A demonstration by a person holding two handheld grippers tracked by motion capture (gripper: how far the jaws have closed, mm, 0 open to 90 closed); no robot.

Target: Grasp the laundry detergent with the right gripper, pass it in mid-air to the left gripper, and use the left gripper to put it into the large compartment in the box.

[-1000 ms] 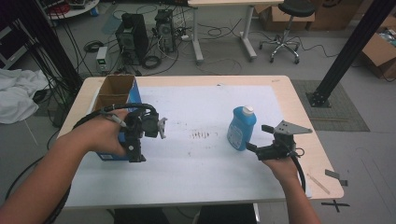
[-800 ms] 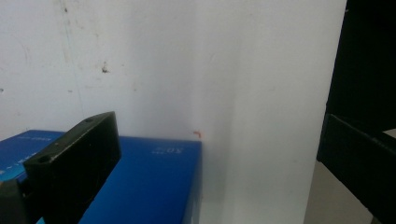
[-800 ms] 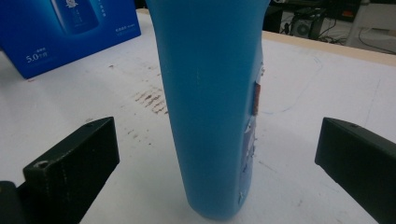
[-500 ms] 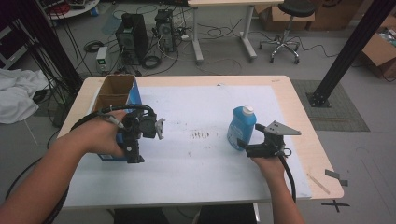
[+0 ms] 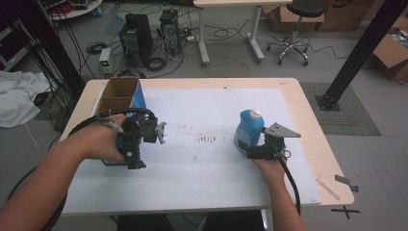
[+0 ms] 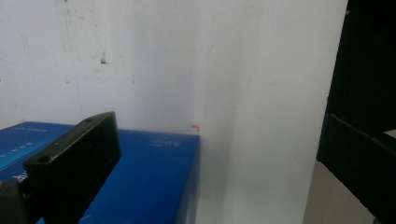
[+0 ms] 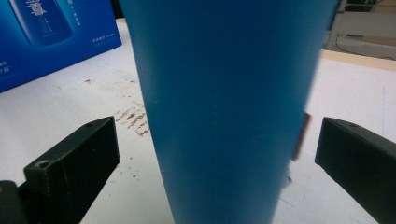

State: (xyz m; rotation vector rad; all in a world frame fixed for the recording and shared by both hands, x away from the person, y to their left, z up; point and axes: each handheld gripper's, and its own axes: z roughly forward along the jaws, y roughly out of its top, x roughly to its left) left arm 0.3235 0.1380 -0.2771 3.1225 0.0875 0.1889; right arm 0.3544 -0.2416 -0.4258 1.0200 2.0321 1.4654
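Jaws of the right gripper [image 7: 217,154] stood wide around the upright blue bottle [image 5: 248,129], unclosed, while the left gripper [image 5: 136,144], also spread and empty, steadied the open blue box [image 5: 115,98].

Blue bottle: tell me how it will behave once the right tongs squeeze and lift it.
The blue bottle stands tall on a small base, so a sideways nudge would probably tip it. Its smooth, tapering wall may slip between the open right tongs. It looks like plastic, so it likely flexes slightly rather than cracks.

A lab or workshop: computer towers [image 5: 150,32] and tangled cables [image 5: 226,32] sit on a grey concrete floor [image 5: 337,57], with a swivel stool [image 5: 294,24], cardboard boxes [image 5: 392,50] and a black metal frame post [image 5: 362,53] behind the bench [image 5: 298,103].
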